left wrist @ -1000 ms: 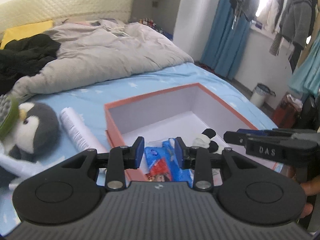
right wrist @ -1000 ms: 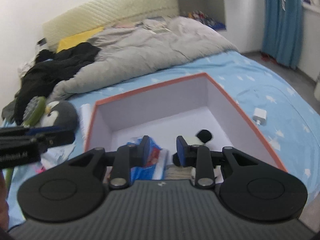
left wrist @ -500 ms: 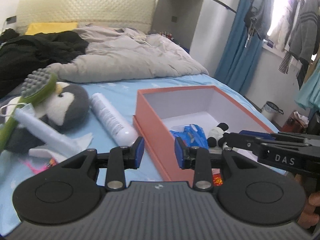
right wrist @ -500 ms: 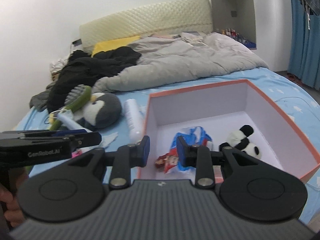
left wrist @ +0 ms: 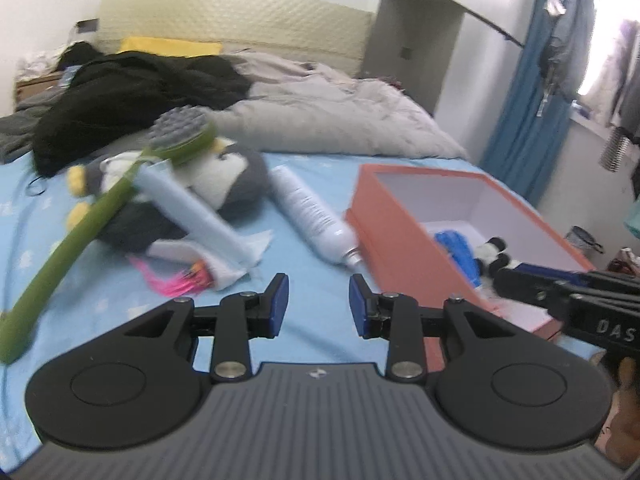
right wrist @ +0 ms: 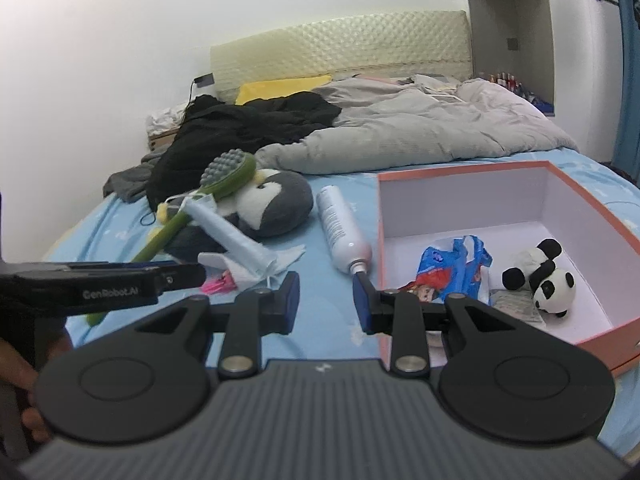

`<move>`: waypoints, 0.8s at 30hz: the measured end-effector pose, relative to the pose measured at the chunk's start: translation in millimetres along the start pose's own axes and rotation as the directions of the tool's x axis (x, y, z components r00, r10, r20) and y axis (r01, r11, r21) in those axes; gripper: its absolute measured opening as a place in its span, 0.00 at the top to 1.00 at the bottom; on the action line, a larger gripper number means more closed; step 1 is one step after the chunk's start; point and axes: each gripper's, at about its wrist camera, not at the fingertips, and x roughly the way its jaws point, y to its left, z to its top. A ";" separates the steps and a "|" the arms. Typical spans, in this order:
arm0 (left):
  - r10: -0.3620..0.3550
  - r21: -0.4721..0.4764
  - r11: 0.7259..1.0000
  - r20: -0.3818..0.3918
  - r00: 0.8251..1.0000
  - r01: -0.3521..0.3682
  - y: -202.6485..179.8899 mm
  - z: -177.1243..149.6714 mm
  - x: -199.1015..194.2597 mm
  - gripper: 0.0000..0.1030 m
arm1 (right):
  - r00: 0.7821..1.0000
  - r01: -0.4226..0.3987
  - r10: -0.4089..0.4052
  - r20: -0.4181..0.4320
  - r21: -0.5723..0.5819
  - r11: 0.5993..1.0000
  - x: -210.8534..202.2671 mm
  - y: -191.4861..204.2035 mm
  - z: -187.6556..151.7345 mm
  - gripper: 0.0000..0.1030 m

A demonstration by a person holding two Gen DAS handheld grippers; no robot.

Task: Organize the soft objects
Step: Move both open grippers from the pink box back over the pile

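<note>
A: Two grippers, both with nothing in them. The left gripper (left wrist: pixel 316 306) has its blue pads partly spread over bare blue sheet (left wrist: pixel 120 312), and the right gripper (right wrist: pixel 326 302) shows the same gap between its fingers, nothing between them.

B: Why carried like that, do you think?

A: My guess is they are between picks: jaws parted just enough to take something soft. In the left wrist view the heap at ten o'clock looks like the goal.

B: What is in the heap?

A: A plush penguin (right wrist: pixel 276 208) lying on its side, with a green long-handled brush (right wrist: pixel 224 180) resting across it and a pale blue tube (right wrist: pixel 228 234) leaning over its body. A pink tassel (left wrist: pixel 176 280) pokes out underneath. A white spray bottle (right wrist: pixel 340 232) lies just beside, between the penguin and the box.

B: And the box?

A: The orange box (right wrist: pixel 460 170), at two o'clock from the right gripper, is open. On its white floor sit a small plush panda (right wrist: pixel 540 276) toward the right wall and a crumpled blue packet (right wrist: pixel 452 268) to the panda's left. Plenty of floor is still free, so the penguin should fit once the brush and tube are off it.
</note>
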 end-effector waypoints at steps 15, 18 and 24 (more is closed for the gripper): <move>0.051 -0.087 0.995 -0.050 0.997 -0.055 51.4 -46.0 -16.0 0.63 | 0.992 -0.090 0.088 -0.094 -0.016 0.996 12.0 59.5 -35.4 0.68; 0.051 -0.109 0.992 -0.066 0.996 -0.058 61.1 -51.3 -8.4 0.63 | 0.988 -0.108 0.105 -0.115 -0.016 0.994 23.5 63.6 -37.7 0.68; 0.050 -0.122 0.991 -0.097 0.994 -0.062 75.8 -55.8 16.8 0.63 | 0.985 -0.099 0.093 -0.144 -0.034 0.995 50.8 68.0 -35.8 0.68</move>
